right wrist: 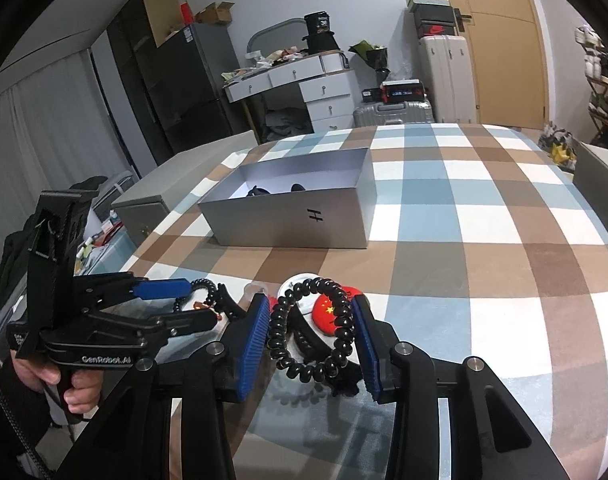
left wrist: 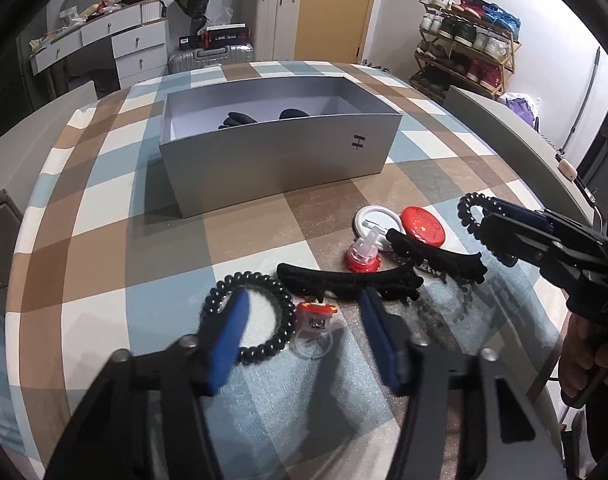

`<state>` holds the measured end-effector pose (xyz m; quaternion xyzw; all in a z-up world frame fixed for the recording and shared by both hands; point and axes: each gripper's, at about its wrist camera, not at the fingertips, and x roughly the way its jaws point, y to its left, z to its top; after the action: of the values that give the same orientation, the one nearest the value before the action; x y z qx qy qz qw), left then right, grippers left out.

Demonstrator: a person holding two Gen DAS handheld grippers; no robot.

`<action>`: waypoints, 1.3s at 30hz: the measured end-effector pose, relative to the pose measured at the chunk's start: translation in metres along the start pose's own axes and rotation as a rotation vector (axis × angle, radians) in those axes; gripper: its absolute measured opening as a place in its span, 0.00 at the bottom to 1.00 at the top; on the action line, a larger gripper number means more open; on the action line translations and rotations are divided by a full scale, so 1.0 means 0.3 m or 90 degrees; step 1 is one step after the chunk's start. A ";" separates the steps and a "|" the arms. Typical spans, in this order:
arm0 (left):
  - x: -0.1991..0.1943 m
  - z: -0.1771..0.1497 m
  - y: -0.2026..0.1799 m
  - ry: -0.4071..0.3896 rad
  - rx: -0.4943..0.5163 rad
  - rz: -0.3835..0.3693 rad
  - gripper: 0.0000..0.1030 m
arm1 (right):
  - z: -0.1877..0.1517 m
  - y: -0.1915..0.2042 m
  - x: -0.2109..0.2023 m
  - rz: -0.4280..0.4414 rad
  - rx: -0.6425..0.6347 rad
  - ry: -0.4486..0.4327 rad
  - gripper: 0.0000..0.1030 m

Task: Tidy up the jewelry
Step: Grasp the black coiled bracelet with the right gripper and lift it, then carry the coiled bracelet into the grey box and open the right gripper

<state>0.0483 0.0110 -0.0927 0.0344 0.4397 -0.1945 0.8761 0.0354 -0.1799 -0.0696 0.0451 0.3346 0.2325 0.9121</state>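
A black coil hair tie (right wrist: 304,372) hangs above the table between the blue pads of my right gripper (right wrist: 310,302), which is shut on it; the left wrist view shows this gripper (left wrist: 486,214) at the right. My left gripper (left wrist: 304,300) is low over the table and open. Its left finger (left wrist: 231,332) sits inside the loop of a second black coil hair tie (left wrist: 263,350). A small red-and-clear ring (left wrist: 316,320) lies between the pads, untouched. Just beyond lie two black hair claws (left wrist: 344,284) (left wrist: 436,256). The open grey box (left wrist: 279,160) stands further back with dark items (left wrist: 239,120) inside.
A red round badge (left wrist: 424,226), a white disc (left wrist: 374,220) and a red-and-clear stopper piece (left wrist: 362,256) lie by the claws. The checked tablecloth (left wrist: 115,240) covers a round-edged table. Grey chair backs (left wrist: 504,128) stand at its sides.
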 end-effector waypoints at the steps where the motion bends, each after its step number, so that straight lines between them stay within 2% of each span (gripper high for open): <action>1: -0.003 0.000 -0.003 -0.002 0.002 0.000 0.41 | 0.000 0.002 0.000 -0.002 -0.002 0.000 0.39; 5: 0.005 0.000 -0.025 0.004 0.016 -0.005 0.35 | -0.003 0.002 0.000 -0.004 -0.001 0.000 0.39; 10: 0.016 -0.001 -0.030 0.015 0.024 0.010 0.19 | -0.002 0.001 -0.007 -0.005 0.000 -0.002 0.39; 16: 0.006 0.001 -0.036 0.014 0.024 0.017 0.13 | 0.003 0.006 -0.015 -0.008 -0.003 -0.005 0.39; 22: -0.011 0.000 -0.045 0.010 0.025 0.010 0.13 | 0.011 0.002 -0.026 -0.006 0.003 -0.010 0.39; 30: -0.087 0.031 0.006 -0.031 -0.028 0.000 0.13 | 0.047 0.006 -0.044 0.003 0.006 -0.023 0.39; 39: -0.153 0.134 0.068 -0.088 -0.048 0.025 0.13 | 0.181 0.014 -0.039 0.044 0.005 -0.052 0.39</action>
<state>0.0616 0.0348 -0.0343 -0.0031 0.3846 -0.1625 0.9087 0.0602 -0.1776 -0.0197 0.0698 0.2961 0.2601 0.9164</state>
